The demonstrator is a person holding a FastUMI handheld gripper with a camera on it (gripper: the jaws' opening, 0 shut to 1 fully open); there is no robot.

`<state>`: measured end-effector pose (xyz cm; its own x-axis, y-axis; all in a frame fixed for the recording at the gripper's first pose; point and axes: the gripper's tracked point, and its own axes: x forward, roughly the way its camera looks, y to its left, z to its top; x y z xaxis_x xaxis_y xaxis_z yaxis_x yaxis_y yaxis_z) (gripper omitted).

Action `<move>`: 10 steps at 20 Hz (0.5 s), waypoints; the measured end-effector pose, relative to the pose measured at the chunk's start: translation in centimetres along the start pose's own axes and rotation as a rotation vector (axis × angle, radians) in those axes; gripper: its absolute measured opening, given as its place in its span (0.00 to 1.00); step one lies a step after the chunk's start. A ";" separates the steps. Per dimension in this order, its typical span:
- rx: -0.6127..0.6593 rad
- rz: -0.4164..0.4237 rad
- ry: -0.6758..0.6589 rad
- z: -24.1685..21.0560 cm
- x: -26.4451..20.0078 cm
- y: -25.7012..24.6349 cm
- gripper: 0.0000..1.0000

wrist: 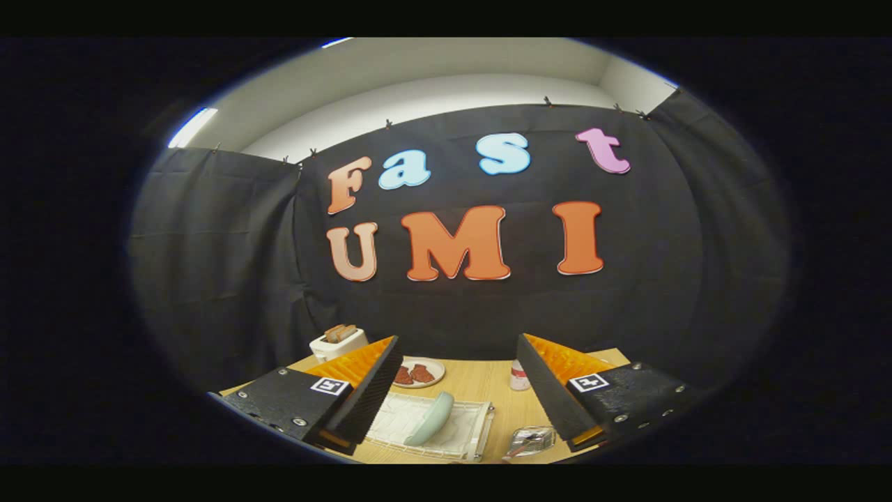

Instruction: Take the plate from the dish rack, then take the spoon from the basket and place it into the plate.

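Hand-held gripper (460, 390) released, fingers wide apart; plate (430, 418) stands in the dish rack (401, 415) between them (edge-on).

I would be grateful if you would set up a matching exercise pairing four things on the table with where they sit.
Things:
1. plate
2. toaster
3. basket
4. small dish

Places:
A. on the table just right of the dish rack
B. beyond the rack, holding reddish pieces
C. far corner, beyond the tool's open fingers
D. standing on edge in the rack

Pairs: 1-D, 2-C, 3-A, 4-B
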<state>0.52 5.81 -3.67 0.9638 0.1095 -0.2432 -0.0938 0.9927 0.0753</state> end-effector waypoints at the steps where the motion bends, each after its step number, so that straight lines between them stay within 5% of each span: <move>1: 0.008 0.004 0.044 -0.9 0.5 0.1 0.99; 10: 0.076 0.012 0.562 -12.2 4.7 1.6 0.98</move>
<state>1.87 8.51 -16.53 0.6800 0.1514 -0.7174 -0.0660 0.9871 0.1457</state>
